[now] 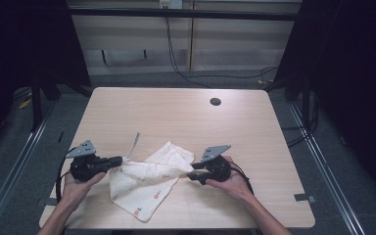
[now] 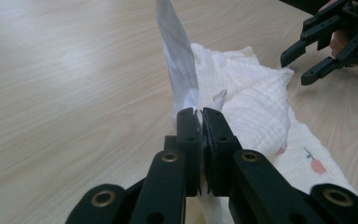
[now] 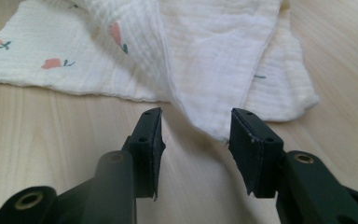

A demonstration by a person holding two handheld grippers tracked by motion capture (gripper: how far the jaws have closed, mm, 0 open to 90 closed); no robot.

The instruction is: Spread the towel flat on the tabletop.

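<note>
One cloth (image 1: 144,183), white muslin printed with small pink fruit, lies crumpled in the lower middle of the high view, on the wooden table (image 1: 176,112). It looks light, thin and limp: it will drape and fold rather than hold any shape, and its crinkled weave should give the pads decent friction. Corners and hemmed edges are the sensible places to take it.

The left gripper (image 1: 119,160) is clenched on the cloth's left corner, where a grey care label (image 2: 179,60) sticks up above the jaws in the left gripper view. The right gripper (image 1: 194,172) is not gripping yet; in the right gripper view its jaws stand apart with a folded corner (image 3: 209,126) hanging between them, untouched by either pad.

The cloth's long axis runs roughly from the lower left toward the upper right of the high view, with one folded flap pointing at the right gripper.
</note>
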